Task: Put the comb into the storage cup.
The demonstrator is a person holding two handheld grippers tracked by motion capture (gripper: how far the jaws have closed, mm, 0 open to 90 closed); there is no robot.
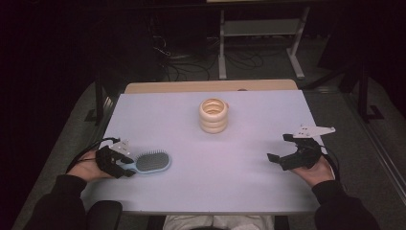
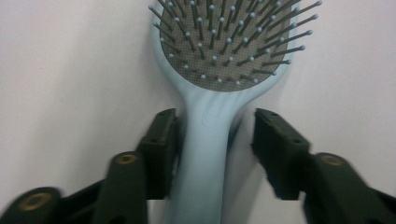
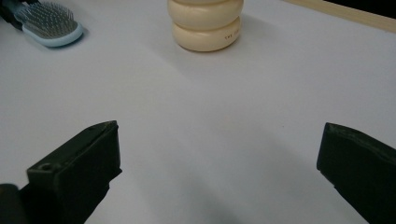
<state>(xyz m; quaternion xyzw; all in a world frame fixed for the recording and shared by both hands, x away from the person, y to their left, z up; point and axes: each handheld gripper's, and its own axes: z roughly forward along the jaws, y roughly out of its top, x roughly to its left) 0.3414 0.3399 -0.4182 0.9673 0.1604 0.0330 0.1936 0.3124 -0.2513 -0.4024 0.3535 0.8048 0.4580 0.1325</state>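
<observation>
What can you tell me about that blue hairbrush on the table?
The hairbrush is pale blue, plastic-looking, with an oval head and a grey pad of ball-tipped bristles facing up. It lies flat on the white table at its near left. Its handle sits between the jaws of the left gripper: one jaw touches it, the other stands slightly off.

On the table (image 1: pixel 206 187), the stack of rings (image 1: pixel 213 115) stands toward the far middle; the hairbrush (image 1: pixel 152 162) lies at the near left, well apart, its handle between the left gripper (image 1: pixel 125 164) jaws
</observation>
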